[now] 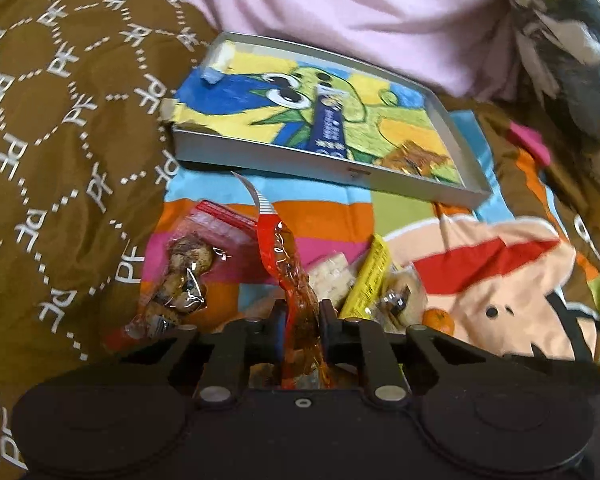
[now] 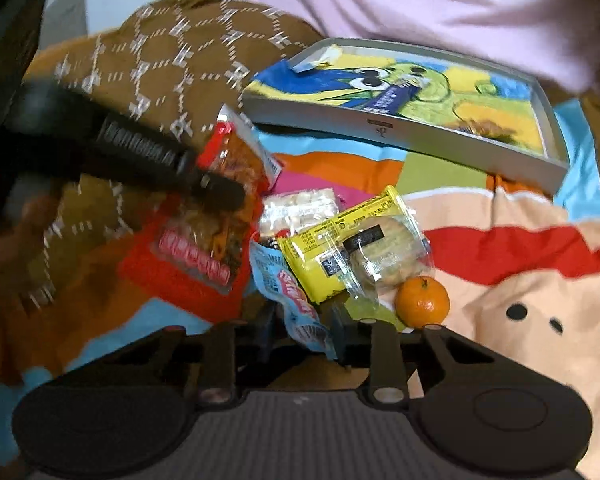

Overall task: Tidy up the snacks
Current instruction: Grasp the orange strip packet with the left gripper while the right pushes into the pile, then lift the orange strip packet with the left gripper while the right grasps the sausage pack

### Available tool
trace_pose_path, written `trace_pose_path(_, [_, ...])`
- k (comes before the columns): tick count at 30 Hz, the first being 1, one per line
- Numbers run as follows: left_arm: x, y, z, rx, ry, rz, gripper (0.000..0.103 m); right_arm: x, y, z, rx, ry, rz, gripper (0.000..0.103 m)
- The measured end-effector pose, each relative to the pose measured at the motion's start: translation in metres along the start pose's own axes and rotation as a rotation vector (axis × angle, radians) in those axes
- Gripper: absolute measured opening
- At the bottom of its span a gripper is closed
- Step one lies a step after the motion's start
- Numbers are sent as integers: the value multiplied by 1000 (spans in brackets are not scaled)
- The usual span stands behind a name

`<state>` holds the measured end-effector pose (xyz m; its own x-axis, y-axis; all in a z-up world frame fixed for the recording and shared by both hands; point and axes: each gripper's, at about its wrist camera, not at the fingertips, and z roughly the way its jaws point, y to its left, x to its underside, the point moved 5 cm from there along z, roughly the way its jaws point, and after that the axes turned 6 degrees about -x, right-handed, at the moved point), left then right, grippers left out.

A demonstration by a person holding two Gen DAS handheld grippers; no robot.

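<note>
We have the left tongs (image 1: 302, 316) pinching the crinkly end of a red peanut packet (image 1: 288, 264), and the right tongs (image 2: 302, 316) pinching the tail of a light blue candy wrapper (image 2: 296, 300); both grips sit on thin, slippery film, not on the body of the snack. The grey tray (image 1: 260, 160), where we judge the snacks belong, lies farther off on the cartoon blanket (image 1: 480, 288), already holding a blue bar (image 1: 328, 120) and a gold wrapped sweet (image 1: 414, 158) in its near corner. Our chief worry is that either packet slides out of so shallow a bite when lifted, dropping back onto the heap. The blue wrapper also lies partly under the yellow biscuit packet (image 2: 352, 248), so pulling it could drag that packet along and nudge the small orange (image 2: 422, 300) just beside it, which may roll on the soft bedding. In the right view the two tools work close together over one pile, so we risk knocking them together.
</note>
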<state>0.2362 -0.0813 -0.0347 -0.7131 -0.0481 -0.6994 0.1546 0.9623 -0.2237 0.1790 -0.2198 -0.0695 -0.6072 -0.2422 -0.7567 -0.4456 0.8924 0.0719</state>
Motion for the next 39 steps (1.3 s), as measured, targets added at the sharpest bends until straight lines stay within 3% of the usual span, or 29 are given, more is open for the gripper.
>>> trace_pose_path(7, [-3,2,-4,19,121,65,17,-5,-35,-19,-158,-20,330,31])
trace_pose_path(12, [0,8,2,5,106,28,21,0,-56,-10,-188,-27,453,31])
trace_pose_path(16, [5,8,8,5,96,-5,24,2,-53,-4,-163,-25,411,34])
trace_pose_path(26, [10,-1,10,-54,60,69,27,3,-22,3,-108,-6,177,45])
trace_pose_path(29, [10,3,10,-42,65,43,27,3,-9,4,-57,0,77,45])
trace_pose_path(33, [11,7,11,-27,67,9,25,5,-4,6,-49,6,51,44])
trace_pose_path(35, [12,6,11,-24,69,5,23,6,-5,6,-56,5,66,34])
trace_pose_path(39, [12,5,11,-9,69,-1,18,7,-1,8,-36,7,31,32])
